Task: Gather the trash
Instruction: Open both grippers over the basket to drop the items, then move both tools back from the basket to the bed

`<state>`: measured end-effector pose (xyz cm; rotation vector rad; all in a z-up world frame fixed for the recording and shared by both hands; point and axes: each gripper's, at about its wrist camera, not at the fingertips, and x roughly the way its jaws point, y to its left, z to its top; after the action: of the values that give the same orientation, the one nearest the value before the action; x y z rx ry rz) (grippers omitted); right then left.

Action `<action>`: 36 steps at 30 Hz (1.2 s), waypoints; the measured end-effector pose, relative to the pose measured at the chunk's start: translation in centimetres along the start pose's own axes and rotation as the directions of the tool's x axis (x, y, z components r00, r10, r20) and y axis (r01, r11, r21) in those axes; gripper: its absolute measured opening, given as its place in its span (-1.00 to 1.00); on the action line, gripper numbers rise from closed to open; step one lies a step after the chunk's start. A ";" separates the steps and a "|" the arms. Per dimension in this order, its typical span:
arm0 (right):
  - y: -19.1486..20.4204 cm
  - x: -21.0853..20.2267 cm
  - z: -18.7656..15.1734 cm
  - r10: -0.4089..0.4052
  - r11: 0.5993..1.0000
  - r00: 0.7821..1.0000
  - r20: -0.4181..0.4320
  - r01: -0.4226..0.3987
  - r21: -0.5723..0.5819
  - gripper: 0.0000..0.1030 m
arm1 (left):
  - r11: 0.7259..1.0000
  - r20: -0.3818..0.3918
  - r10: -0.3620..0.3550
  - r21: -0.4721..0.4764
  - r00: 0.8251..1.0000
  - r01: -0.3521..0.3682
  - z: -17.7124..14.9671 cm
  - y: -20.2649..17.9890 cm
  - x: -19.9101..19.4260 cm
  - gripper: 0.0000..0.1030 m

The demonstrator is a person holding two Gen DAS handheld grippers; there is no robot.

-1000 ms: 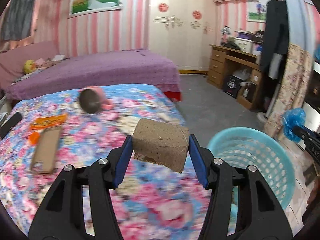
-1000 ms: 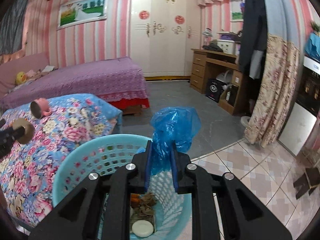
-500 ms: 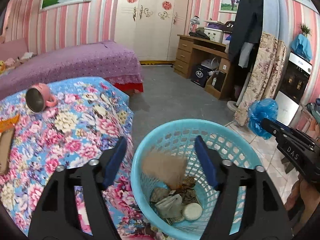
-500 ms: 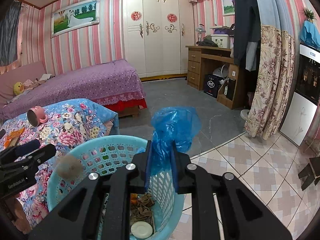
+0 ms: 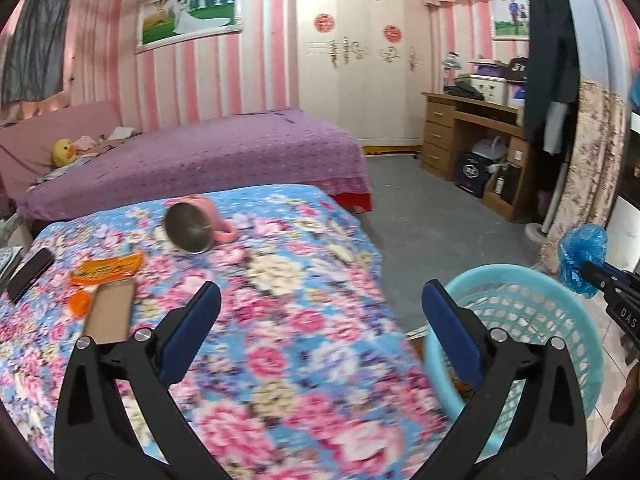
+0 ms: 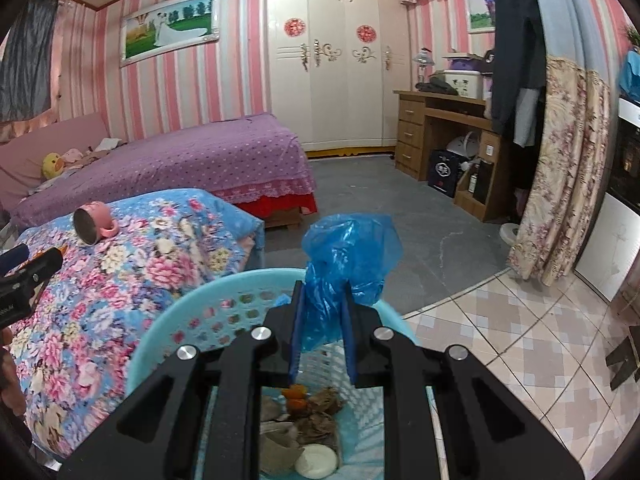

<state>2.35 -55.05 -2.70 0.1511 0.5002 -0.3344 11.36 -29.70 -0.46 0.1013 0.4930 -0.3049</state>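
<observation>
My left gripper (image 5: 320,288) hovers over the flowery tablecloth (image 5: 304,320), its jaws wide and still opening, with nothing between them. An orange wrapper (image 5: 106,268), a brown cardboard piece (image 5: 110,312) and an orange cap (image 5: 78,303) lie on the cloth to its left. My right gripper (image 6: 323,286) is shut on a crumpled blue plastic bag (image 6: 348,248), held over the light blue basket (image 6: 180,308). Inside the basket lies trash (image 6: 304,420): brown scraps, orange bits and a white lid. The basket (image 5: 520,276) stands beside the table's right edge.
A pink mug (image 5: 192,226) lies on its side further back on the cloth, and a black phone (image 5: 30,274) sits at the left edge. Behind stand a purple bed (image 5: 200,156), a white wardrobe (image 5: 360,60) and a wooden desk (image 5: 472,136). Grey floor (image 5: 432,224) lies between.
The left gripper carried a brown paper lump over the basket, let it fall in, opened wide, and swung back over the table. The right gripper kept hold of the blue bag.
</observation>
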 end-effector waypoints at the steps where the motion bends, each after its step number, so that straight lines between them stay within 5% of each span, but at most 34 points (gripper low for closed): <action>1: 0.4 0.2 0.0 0.004 1.000 1.000 -0.004 -0.004 -0.002 -0.65 | 1.000 0.000 0.004 -0.004 1.000 -0.004 0.0 0.5 -0.2 0.89; 5: 2.0 1.0 0.0 -0.023 1.000 0.999 -0.029 0.022 -0.012 -0.51 | 0.999 0.015 0.042 0.002 0.999 -0.042 -0.1 2.7 -1.1 0.89; 7: 2.5 1.4 -0.1 -0.028 1.000 0.999 -0.043 0.028 -0.002 0.23 | 0.999 0.013 0.054 0.002 0.998 -0.054 -0.2 3.7 -1.3 0.89; 11: 3.8 1.3 0.1 -0.031 1.000 0.999 -0.040 0.031 -0.006 0.45 | 0.997 0.006 0.068 -0.023 0.998 -0.067 -0.2 6.2 -1.4 0.89; 13: 4.6 1.3 0.2 -0.035 0.999 0.999 -0.034 0.034 -0.015 0.75 | 0.997 0.005 0.071 -0.032 0.997 -0.071 -0.1 7.1 -1.5 0.89; 22: 8.9 1.5 1.1 -0.028 0.999 1.000 -0.007 0.027 -0.043 0.88 | 0.989 0.033 0.140 -0.044 0.990 -0.138 0.0 12.4 -1.9 0.89; 36: 18.1 3.5 1.0 0.059 0.989 0.998 -0.027 -0.062 -0.137 0.91 | 0.957 -0.049 0.245 -0.148 0.968 -0.250 -2.1 23.8 -0.1 0.89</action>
<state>11.96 -39.34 -2.49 0.0361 0.5385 -0.2378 17.73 -6.73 -1.65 0.0177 0.5258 -0.0195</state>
